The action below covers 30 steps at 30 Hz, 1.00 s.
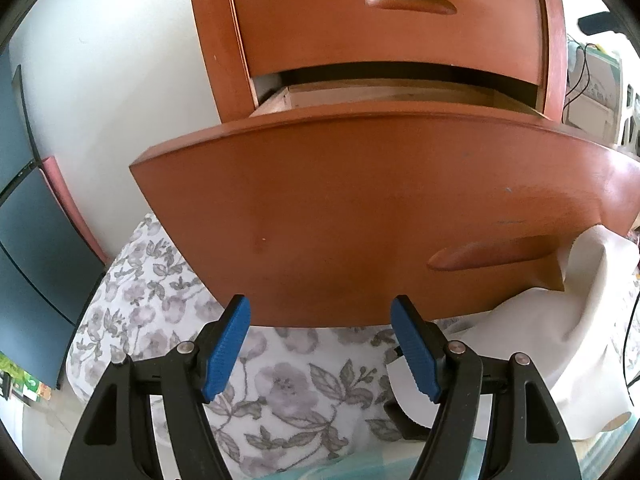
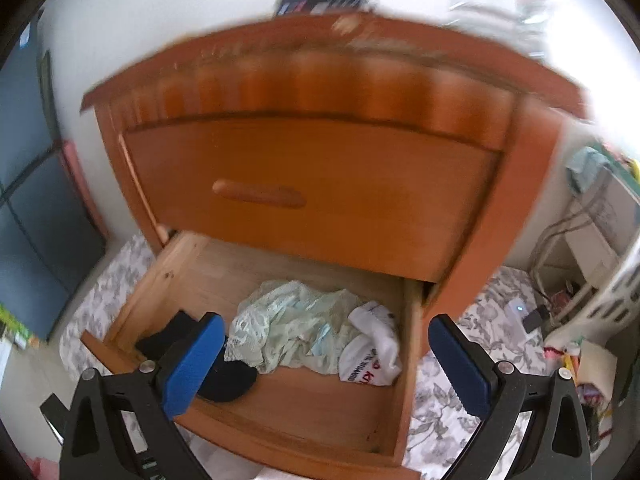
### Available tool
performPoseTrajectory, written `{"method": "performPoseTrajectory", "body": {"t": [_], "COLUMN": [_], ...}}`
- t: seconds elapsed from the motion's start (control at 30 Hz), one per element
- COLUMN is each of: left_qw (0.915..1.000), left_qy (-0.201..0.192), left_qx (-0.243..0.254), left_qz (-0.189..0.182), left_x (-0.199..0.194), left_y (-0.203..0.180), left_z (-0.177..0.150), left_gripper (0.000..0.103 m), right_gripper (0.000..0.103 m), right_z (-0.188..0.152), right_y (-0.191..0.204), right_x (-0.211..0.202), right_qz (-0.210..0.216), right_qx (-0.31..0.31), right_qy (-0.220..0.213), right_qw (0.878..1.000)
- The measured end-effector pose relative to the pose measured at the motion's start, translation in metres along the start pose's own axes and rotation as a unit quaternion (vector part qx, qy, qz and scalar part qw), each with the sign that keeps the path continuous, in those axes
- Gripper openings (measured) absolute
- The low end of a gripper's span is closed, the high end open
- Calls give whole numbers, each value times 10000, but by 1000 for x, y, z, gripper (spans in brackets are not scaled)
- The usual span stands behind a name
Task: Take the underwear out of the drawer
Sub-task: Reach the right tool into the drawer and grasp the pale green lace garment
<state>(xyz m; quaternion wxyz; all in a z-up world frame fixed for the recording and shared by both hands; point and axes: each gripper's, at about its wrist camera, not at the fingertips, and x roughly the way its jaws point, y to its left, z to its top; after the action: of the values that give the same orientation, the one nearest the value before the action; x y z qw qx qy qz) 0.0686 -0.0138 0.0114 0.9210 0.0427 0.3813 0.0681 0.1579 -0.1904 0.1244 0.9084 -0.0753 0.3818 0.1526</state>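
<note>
While both grippers stood spread and empty, the bottom drawer (image 2: 280,412) hung pulled out.
Right gripper (image 2: 326,364) hovered above crumpled pale-green underwear (image 2: 292,328) lying inside between a black garment (image 2: 224,380) and white cloth (image 2: 372,352); left gripper (image 1: 320,344) faced the drawer front (image 1: 360,216), the closed upper drawer (image 2: 320,192) beyond.

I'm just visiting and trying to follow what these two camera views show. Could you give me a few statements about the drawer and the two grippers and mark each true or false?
1. The lower drawer is pulled open. True.
2. The right gripper is clamped on a garment. False: its jaws stand wide apart above the drawer, holding nothing.
3. The drawer holds a pale green garment, a white garment and a black garment. True.
4. The upper drawer is open too. False: it is shut.
5. The left gripper faces the lower drawer's front panel, jaws apart and empty. True.
</note>
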Motion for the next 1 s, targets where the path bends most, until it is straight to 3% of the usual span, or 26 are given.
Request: {"method": "performPoseTrajectory", "body": {"t": [0.17, 0.37, 0.63, 1.0], "left_qw": [10000, 9998, 9994, 9983], "left_qy": [85, 150, 262, 382], "left_qx": [10, -33, -140, -304], "left_qz": [-41, -89, -187, -311], "left_x": [5, 8, 14, 20], "left_y": [-1, 2, 7, 16], "left_z": [1, 1, 0, -1], "left_gripper": [73, 73, 73, 73], "right_gripper": [97, 86, 80, 66], "right_z": [8, 8, 7, 0], "right_y": [27, 57, 78, 77], "right_x": [53, 103, 149, 196], "right_qz": [428, 564, 416, 359], "right_qx": [-382, -739, -1172, -1047], "right_qy": [750, 1385, 2011, 2627], "right_qw": [9955, 9860, 9716, 9585]}}
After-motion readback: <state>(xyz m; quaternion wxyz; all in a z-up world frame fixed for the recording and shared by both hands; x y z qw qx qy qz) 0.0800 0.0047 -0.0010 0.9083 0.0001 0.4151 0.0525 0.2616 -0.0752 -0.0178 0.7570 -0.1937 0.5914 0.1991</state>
